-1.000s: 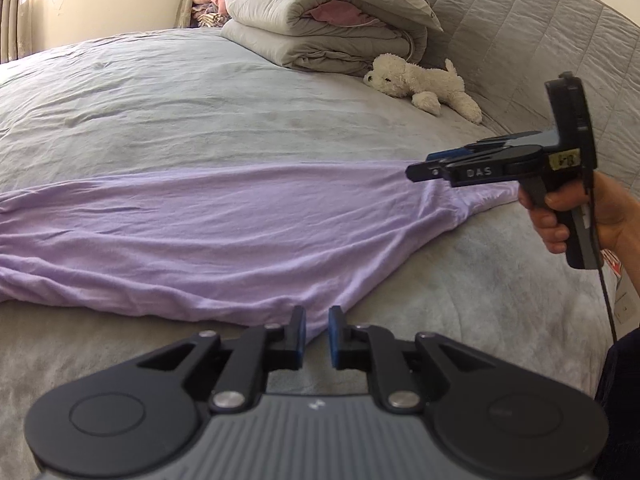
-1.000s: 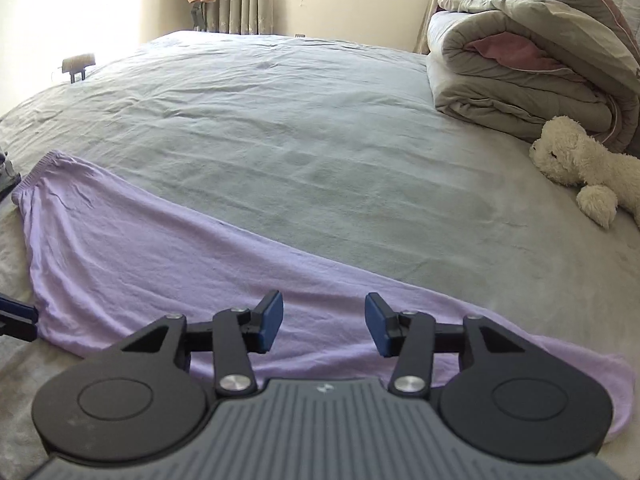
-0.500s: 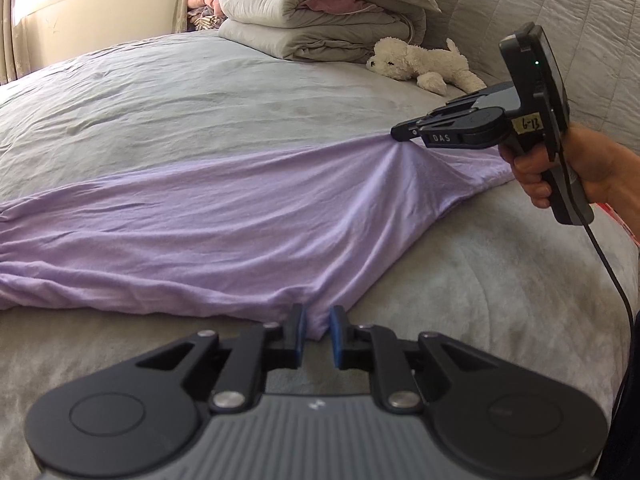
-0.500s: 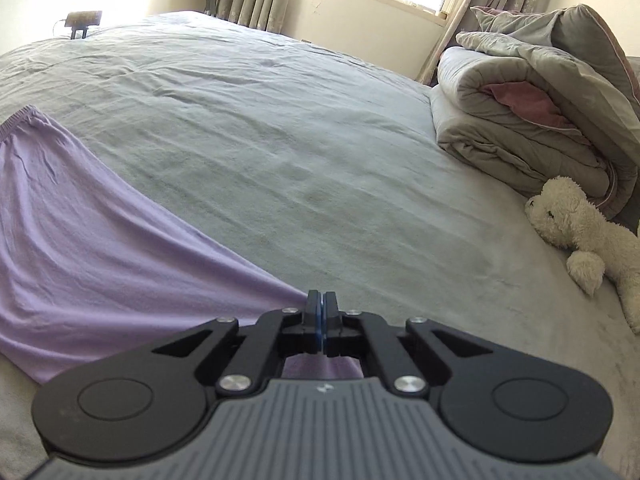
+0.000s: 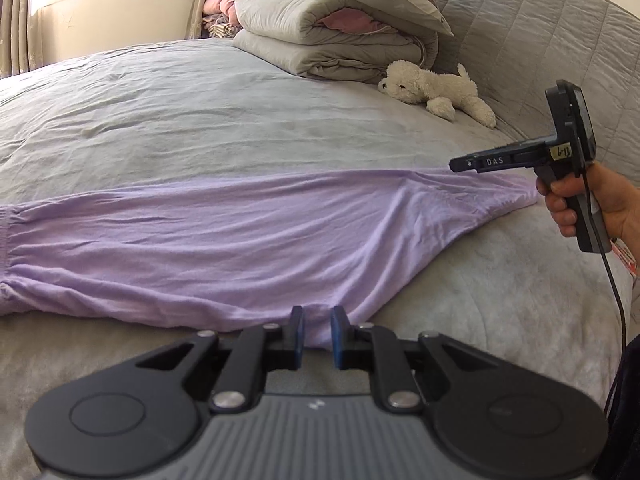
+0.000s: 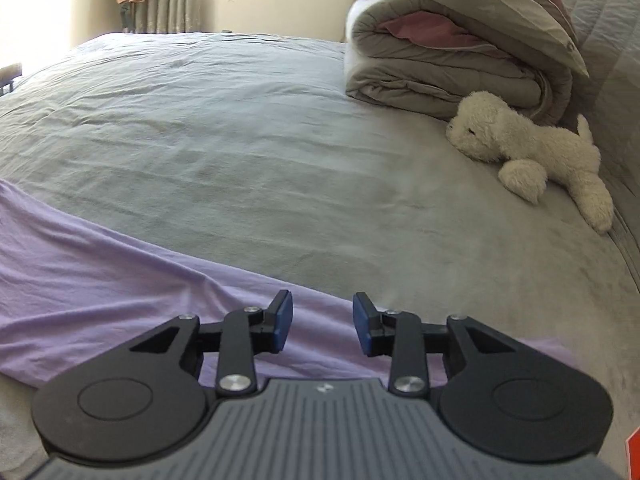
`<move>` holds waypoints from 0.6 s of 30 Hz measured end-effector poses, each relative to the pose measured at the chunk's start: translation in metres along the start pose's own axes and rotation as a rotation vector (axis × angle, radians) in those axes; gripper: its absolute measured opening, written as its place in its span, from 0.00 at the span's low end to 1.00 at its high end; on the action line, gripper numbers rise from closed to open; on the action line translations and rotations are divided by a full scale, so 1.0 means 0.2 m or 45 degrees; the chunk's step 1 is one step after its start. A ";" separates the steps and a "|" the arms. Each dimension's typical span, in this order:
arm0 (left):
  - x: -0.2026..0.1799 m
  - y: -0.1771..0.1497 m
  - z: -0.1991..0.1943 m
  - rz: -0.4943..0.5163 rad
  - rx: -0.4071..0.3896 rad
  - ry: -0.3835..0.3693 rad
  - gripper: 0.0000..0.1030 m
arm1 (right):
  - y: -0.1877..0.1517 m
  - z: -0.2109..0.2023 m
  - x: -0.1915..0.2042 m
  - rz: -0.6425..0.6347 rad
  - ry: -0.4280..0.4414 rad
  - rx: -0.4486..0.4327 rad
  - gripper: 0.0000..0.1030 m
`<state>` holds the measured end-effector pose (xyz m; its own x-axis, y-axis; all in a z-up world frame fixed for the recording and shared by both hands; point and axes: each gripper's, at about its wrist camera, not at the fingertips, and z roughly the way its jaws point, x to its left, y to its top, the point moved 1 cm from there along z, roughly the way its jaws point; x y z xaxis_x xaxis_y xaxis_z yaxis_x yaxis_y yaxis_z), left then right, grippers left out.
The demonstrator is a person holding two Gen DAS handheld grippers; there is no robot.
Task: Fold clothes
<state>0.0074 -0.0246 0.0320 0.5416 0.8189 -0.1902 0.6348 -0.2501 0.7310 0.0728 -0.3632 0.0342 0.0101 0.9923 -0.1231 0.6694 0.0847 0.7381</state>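
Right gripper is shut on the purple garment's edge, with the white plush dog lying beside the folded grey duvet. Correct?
Not quite. In the right wrist view the right gripper is open above the purple garment. The white plush dog does lie beside the folded grey duvet.

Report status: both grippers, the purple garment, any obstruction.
Left hand-held gripper open at purple garment's near edge. Right hand-held gripper open above it. Garment flat on bed. Nothing in the way.

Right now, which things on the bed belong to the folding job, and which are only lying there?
For the job:
purple garment
left gripper
right gripper

Only lying there:
white plush dog
folded grey duvet
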 end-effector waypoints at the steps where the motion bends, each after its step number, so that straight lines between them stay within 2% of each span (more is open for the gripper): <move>1: 0.00 0.01 -0.01 -0.008 -0.015 0.001 0.17 | -0.01 0.00 -0.06 0.045 -0.021 0.015 0.35; 2: 0.01 0.01 -0.01 -0.017 -0.023 0.009 0.23 | -0.03 0.00 -0.12 0.090 -0.043 0.030 0.35; 4: 0.01 0.01 0.02 -0.035 -0.015 0.037 0.27 | -0.05 0.01 -0.18 0.146 -0.058 0.064 0.35; 6: 0.03 -0.01 0.06 -0.057 0.020 0.071 0.27 | -0.07 0.06 -0.14 0.090 -0.038 0.124 0.34; 8: 0.02 -0.02 0.07 -0.044 0.023 0.089 0.26 | -0.09 0.09 -0.09 -0.002 -0.063 0.126 0.24; 9: 0.02 -0.03 0.08 -0.038 0.025 0.097 0.26 | -0.08 0.10 -0.07 -0.016 -0.066 0.121 0.11; 10: 0.02 -0.03 0.07 -0.033 0.025 0.101 0.26 | -0.07 0.10 -0.07 -0.013 -0.080 0.119 0.03; 14: 0.03 -0.03 0.07 -0.039 0.025 0.100 0.26 | -0.03 0.09 -0.07 -0.059 -0.191 0.035 0.00; 18: 0.03 -0.03 0.07 -0.047 0.027 0.099 0.26 | -0.04 0.12 -0.09 -0.065 -0.197 0.019 0.00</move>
<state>0.0150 -0.0250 0.0174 0.4737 0.8652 -0.1647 0.6655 -0.2291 0.7103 0.0850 -0.3848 0.0153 0.0892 0.9610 -0.2618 0.6830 0.1323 0.7183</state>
